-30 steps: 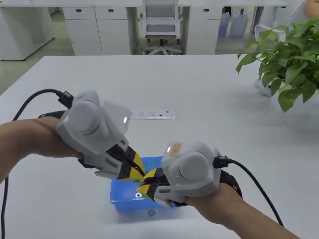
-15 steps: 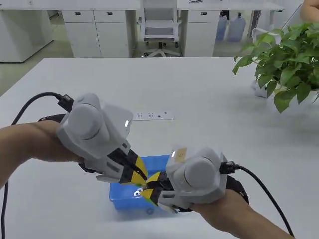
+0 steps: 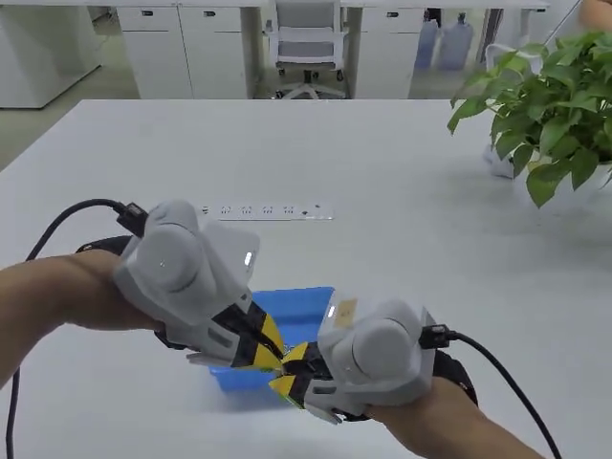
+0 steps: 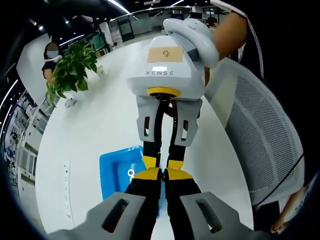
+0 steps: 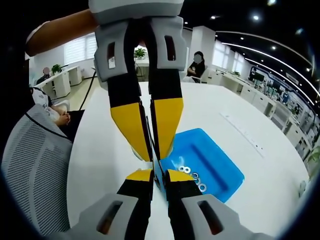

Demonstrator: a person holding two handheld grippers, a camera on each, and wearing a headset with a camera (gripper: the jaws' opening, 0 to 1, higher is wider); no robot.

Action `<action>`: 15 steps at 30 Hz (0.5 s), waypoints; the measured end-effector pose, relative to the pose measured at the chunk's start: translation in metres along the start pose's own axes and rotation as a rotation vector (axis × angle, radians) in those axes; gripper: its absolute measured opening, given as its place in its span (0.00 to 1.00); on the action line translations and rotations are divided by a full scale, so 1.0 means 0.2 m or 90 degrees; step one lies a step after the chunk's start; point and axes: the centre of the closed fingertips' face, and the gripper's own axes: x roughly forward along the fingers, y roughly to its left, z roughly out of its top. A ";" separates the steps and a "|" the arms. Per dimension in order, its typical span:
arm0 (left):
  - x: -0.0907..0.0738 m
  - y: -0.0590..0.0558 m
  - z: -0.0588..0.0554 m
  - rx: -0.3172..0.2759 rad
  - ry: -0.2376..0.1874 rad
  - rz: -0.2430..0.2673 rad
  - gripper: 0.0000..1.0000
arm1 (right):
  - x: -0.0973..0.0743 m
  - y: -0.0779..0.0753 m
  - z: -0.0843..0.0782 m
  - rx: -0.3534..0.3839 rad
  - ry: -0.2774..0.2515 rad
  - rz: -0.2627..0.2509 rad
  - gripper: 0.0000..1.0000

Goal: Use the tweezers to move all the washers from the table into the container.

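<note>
The blue container (image 3: pixel 298 304) sits on the white table (image 3: pixel 382 191) close to me, with several washers (image 5: pixel 192 175) lying in it. My left gripper (image 3: pixel 272 346) and right gripper (image 3: pixel 293 369) meet tip to tip just above the container's near side. A thin pair of tweezers (image 5: pixel 156 176) runs between both pairs of jaws. In the right gripper view the right gripper (image 5: pixel 159 174) is shut on it, and the left gripper (image 5: pixel 153 154) comes down from above, shut on its other end. In the left gripper view the left gripper (image 4: pixel 163 173) is shut, and one washer (image 4: pixel 131 173) lies in the container (image 4: pixel 114 170).
A white power strip (image 3: pixel 266 210) lies on the table beyond the container. A potted plant (image 3: pixel 545 105) stands at the far right. Cables trail from both grippers. An office chair (image 3: pixel 308 43) stands behind the table, and a mesh chair (image 4: pixel 265 135) is beside me.
The head camera tilted, so the table slid down in view. The grippers stay tip to tip and have sunk slightly toward me; the washer seen in the container before is now hidden.
</note>
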 end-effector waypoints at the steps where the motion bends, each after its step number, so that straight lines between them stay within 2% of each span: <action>1: 0.00 0.00 0.00 0.000 0.001 0.001 0.06 | 0.00 0.00 0.00 0.001 0.001 0.001 0.11; 15: 0.06 -0.01 -0.06 -0.012 0.010 0.016 0.06 | 0.07 0.01 -0.07 0.002 0.016 0.001 0.11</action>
